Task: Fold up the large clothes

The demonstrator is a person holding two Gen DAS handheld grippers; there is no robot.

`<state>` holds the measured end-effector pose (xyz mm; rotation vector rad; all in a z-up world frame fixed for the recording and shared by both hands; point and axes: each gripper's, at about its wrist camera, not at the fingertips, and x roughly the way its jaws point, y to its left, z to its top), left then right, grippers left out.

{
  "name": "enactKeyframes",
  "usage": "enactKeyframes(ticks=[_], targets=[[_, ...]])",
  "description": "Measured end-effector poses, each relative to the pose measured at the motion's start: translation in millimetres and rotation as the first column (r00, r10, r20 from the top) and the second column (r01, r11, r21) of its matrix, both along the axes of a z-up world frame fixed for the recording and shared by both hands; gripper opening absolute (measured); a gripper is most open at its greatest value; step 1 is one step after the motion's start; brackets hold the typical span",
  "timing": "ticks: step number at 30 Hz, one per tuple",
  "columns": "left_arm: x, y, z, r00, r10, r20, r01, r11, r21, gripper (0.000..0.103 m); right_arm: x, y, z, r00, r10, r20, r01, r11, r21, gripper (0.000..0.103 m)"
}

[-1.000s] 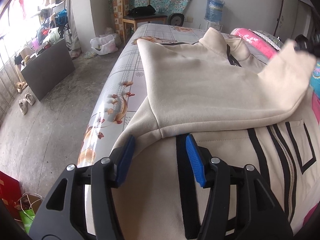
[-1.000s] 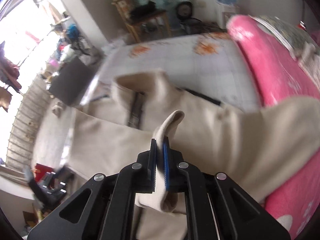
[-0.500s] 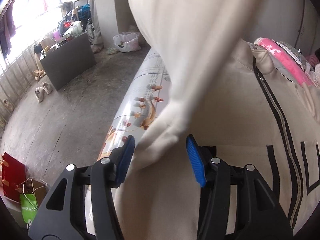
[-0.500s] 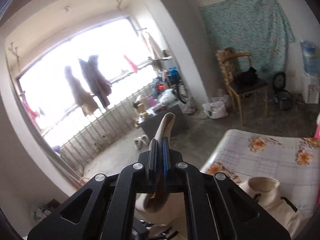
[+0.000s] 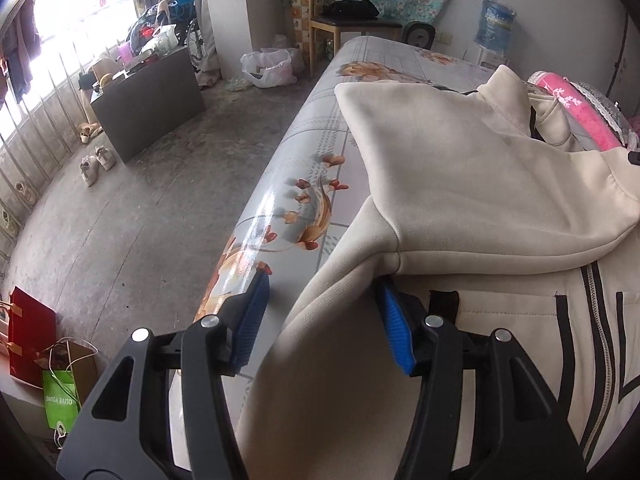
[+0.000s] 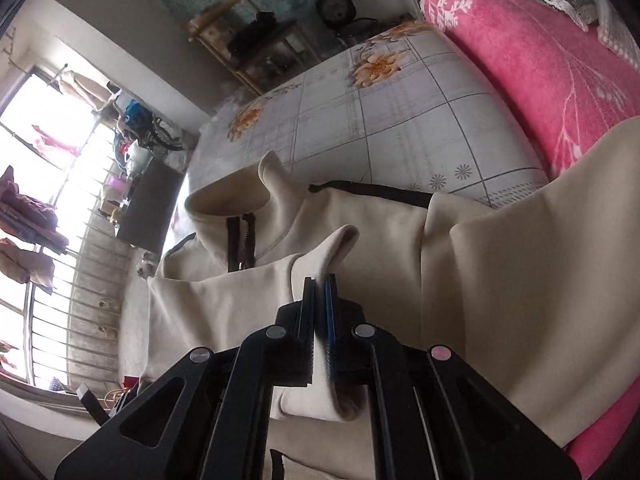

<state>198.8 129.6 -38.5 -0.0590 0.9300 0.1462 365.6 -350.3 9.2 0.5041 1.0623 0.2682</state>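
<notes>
A cream zip-up jacket (image 5: 500, 340) with black stripes lies face up on the bed. Its sleeve (image 5: 460, 184) is laid slanting across the chest. My left gripper (image 5: 320, 308) hovers at the jacket's shoulder edge, and cloth lies loosely between its blue pads (image 5: 394, 328). The left pad stands clear of the fabric, so this gripper is open. In the right wrist view my right gripper (image 6: 320, 280) is shut on the sleeve cuff (image 6: 340, 244), which sticks up past the fingertips. Beyond the cuff are the collar and zip top (image 6: 240, 216).
The bed's floral mat (image 5: 320, 168) drops off at its left edge to a concrete floor. A pink blanket (image 6: 540, 64) lies along the bed's right side. On the floor are a dark cabinet (image 5: 148, 100), a wooden chair (image 5: 348, 12) and paper bags (image 5: 60, 396).
Half a second ago the right gripper held the sleeve high above the bed. Now it has come down and the sleeve lies across the jacket's chest. The left gripper stayed at the shoulder.
</notes>
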Motion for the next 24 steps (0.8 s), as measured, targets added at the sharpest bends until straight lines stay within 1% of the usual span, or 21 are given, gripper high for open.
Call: enactKeyframes(ticks=[2,3,5,6,7,9,10,12,13,15,16,17,18,19,20,21,22,23,24], targets=[[-1,-1,0,1.0,0.003,0.0,-0.003,1.0,0.002,0.053,-3,3,9,0.999,0.015,0.03,-0.015,1.0,-0.018,0.005],[-1,0,0,1.0,0.004,0.001,-0.004,1.0,0.003,0.053,-6,4,11,0.999,0.023,0.032,-0.022,0.999,-0.037,0.005],[-1,0,0,1.0,0.006,0.003,-0.006,1.0,0.003,0.053,-5,-2,1,1.0,0.029,-0.006,-0.029,0.996,-0.086,0.006],[-1,0,0,1.0,0.007,0.003,-0.007,1.0,0.004,0.053,-2,-6,-8,0.999,0.015,-0.035,-0.02,0.99,-0.138,0.006],[-2,0,0,1.0,0.007,0.003,-0.007,1.0,0.005,0.053,-2,-8,-15,0.999,-0.004,-0.049,-0.007,0.975,-0.222,0.006],[-1,0,0,1.0,0.006,0.002,-0.006,1.0,0.003,0.053,-4,-11,-16,0.999,-0.035,-0.011,0.028,0.921,-0.39,0.006],[-1,0,0,1.0,0.005,0.001,-0.005,1.0,0.002,0.053,-6,-12,-13,1.0,-0.028,0.012,0.031,0.91,-0.414,0.007],[-2,2,1,1.0,0.0,0.0,0.0,1.0,-0.006,0.053,-11,-12,-5,0.999,-0.021,0.044,0.036,0.923,-0.384,0.007],[-4,3,1,1.0,-0.004,0.0,0.004,1.0,-0.013,0.053,-13,-9,-2,0.999,-0.003,0.054,0.023,0.93,-0.367,0.008],[-10,6,6,1.0,-0.018,0.019,0.018,0.999,-0.039,0.053,-17,5,-2,0.996,0.061,0.06,-0.036,0.933,-0.358,0.009],[-14,7,10,0.999,-0.022,0.03,0.023,0.999,-0.044,0.053,-17,14,-4,0.993,0.098,0.059,-0.07,0.93,-0.36,0.011],[-20,8,15,0.999,-0.029,0.045,0.031,0.998,-0.049,0.052,-18,25,-9,0.988,0.146,0.054,-0.116,0.923,-0.366,0.015],[-26,8,22,0.998,-0.032,0.057,0.035,0.998,-0.05,0.052,-20,37,-15,0.981,0.191,0.044,-0.16,0.909,-0.386,0.018],[-31,9,28,0.997,-0.033,0.066,0.037,0.998,-0.05,0.052,-22,49,-23,0.972,0.232,0.032,-0.197,0.884,-0.424,0.025],[-36,9,35,0.997,-0.035,0.073,0.039,0.998,-0.052,0.053,-25,59,-31,0.965,0.262,0.02,-0.224,0.86,-0.459,0.028],[-42,9,44,0.996,-0.036,0.078,0.041,0.997,-0.06,0.053,-31,68,-40,0.96,0.281,0.012,-0.236,0.827,-0.51,0.029],[-47,9,52,0.996,-0.043,0.081,0.049,0.996,-0.071,0.054,-36,72,-41,0.955,0.291,0.053,-0.213,0.802,-0.559,0.038],[-52,9,63,0.995,-0.058,0.081,0.065,0.995,-0.081,0.057,-37,74,-43,0.954,0.295,0.049,-0.21,0.778,-0.592,0.043],[-54,8,71,0.995,-0.066,0.081,0.073,0.994,-0.079,0.058,-37,74,-43,0.958,0.285,0.041,-0.203,0.769,-0.606,0.043]])
